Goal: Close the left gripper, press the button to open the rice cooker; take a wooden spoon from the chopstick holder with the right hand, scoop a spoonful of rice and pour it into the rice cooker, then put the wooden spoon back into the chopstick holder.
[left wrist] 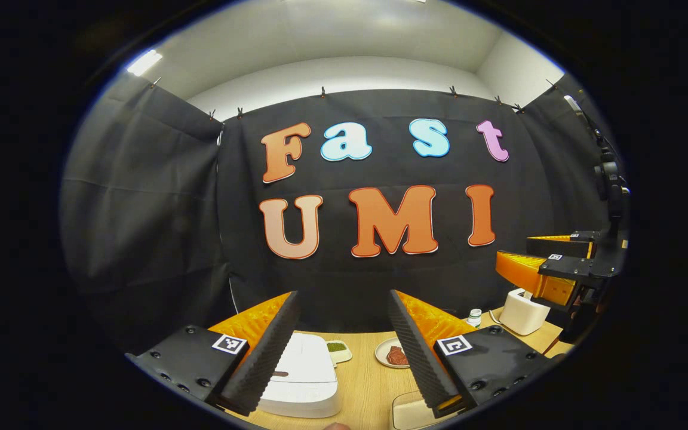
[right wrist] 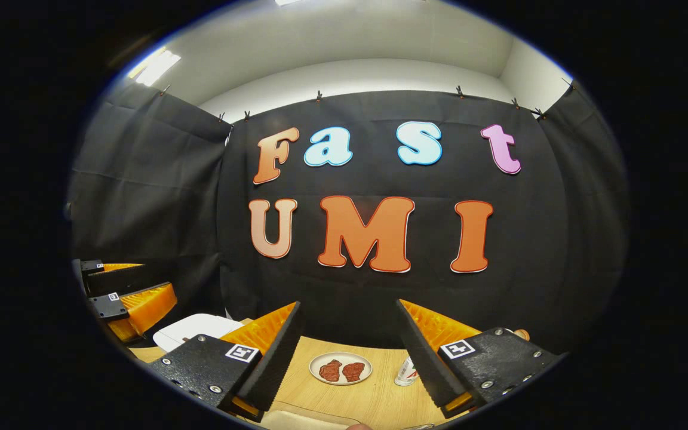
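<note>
Rice cooker, lid down, sits on the desk below the left hand-held gripper, partly behind its left finger. Both hand-held grippers, left and right, hang with jaws spread wide, holding nothing.

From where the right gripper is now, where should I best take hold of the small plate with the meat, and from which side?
Probably take the plate by its near rim, coming low from the front. It is flat and shallow, and the two meat pieces lie in its middle, so only the bare edge is free. The right gripper is open and faces it.
</note>
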A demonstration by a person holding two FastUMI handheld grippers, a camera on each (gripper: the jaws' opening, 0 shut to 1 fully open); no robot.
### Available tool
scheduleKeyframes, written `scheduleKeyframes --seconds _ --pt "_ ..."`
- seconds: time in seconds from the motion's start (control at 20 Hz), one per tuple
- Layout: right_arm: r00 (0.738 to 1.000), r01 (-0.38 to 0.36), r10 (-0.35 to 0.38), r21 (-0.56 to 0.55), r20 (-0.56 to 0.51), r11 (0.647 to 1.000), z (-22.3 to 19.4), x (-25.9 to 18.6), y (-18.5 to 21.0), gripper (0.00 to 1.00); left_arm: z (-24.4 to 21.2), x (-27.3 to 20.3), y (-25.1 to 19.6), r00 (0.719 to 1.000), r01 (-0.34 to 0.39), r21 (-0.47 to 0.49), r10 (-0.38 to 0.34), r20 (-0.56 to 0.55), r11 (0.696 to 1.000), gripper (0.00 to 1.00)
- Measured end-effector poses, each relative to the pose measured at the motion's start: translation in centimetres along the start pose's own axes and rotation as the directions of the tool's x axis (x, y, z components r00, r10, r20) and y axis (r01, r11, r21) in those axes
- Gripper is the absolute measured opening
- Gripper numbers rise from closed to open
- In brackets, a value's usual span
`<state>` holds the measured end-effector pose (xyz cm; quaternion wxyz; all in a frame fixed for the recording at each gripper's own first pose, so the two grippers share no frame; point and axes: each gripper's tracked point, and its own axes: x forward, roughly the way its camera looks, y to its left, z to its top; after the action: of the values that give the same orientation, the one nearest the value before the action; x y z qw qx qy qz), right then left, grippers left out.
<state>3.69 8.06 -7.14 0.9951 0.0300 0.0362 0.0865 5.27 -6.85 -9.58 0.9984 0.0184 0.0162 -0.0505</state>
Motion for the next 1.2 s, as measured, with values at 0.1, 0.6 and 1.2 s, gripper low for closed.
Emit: scheduleKeyframes --seconds 0.1,0.6,1.2 --pt "1.0 -0.006 0.006 0.003 0.005 1.0 0.2 0.0 0.3 0.95 0.0 -0.1 0.0 1.0 -0.001 -0.006 0.001 0.001 1.0 1.0" --pt "1.0 -0.003 0.003 -0.008 0.001 1.0 -0.2 -0.1 0.3 0.95 0.2 -0.4 -0.5 1.0 0.021 -0.002 -0.021 0.005 1.0 1.0" --pt "1.0 0.018 -0.018 -0.001 -0.011 1.0 -1.1 -0.7 -0.5 0.95 0.0 -0.8 -1.8 0.999 0.052 0.011 -0.052 0.01 0.999 1.0"
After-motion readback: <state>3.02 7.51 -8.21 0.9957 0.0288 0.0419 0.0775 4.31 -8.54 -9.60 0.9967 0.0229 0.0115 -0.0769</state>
